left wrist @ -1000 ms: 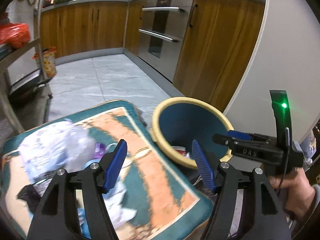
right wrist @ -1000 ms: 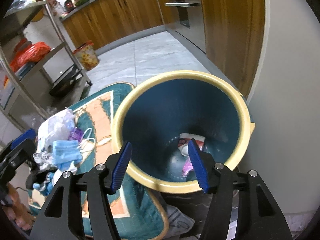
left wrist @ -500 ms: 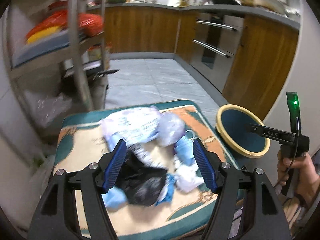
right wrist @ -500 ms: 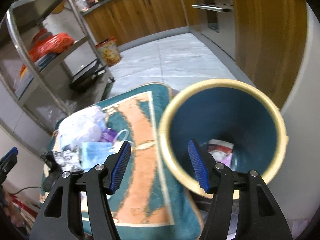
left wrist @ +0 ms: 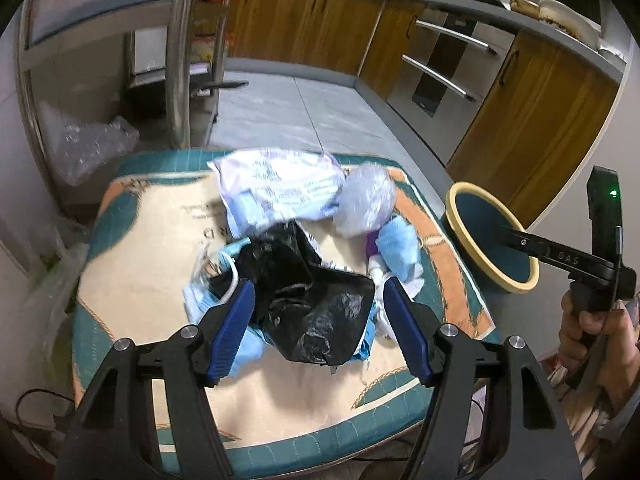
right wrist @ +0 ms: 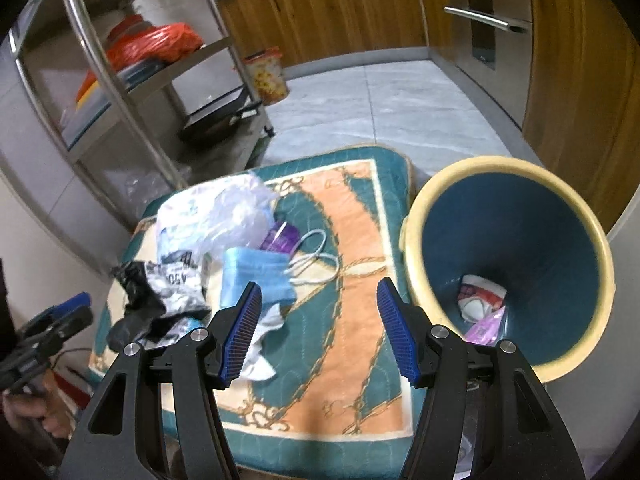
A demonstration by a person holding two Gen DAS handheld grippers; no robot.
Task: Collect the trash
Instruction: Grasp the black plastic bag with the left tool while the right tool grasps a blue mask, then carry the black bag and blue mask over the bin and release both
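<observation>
Left wrist view: teal and orange patterned cushion (left wrist: pixel 132 280) underneath, carrying the trash heap across its middle and far half. Blue bin with cream rim (left wrist: pixel 472 252) just beside the cushion's right edge, on the floor, a few scraps already at its bottom (right wrist: pixel 480 304). Largest of the heap, a white printed plastic bag (left wrist: pixel 276 188) toward the far edge; nearer, a crumpled black plastic bag (left wrist: pixel 312 292) at the middle; a blue face mask (right wrist: pixel 256 276) with white ear loops toward the right side. Left gripper (left wrist: pixel 318 328) hanging over the black bag, jaws spread wide, gripping nothing. Right gripper (right wrist: pixel 318 328) above the cushion's near right part, jaws likewise apart and empty, mask just beyond its left finger.
</observation>
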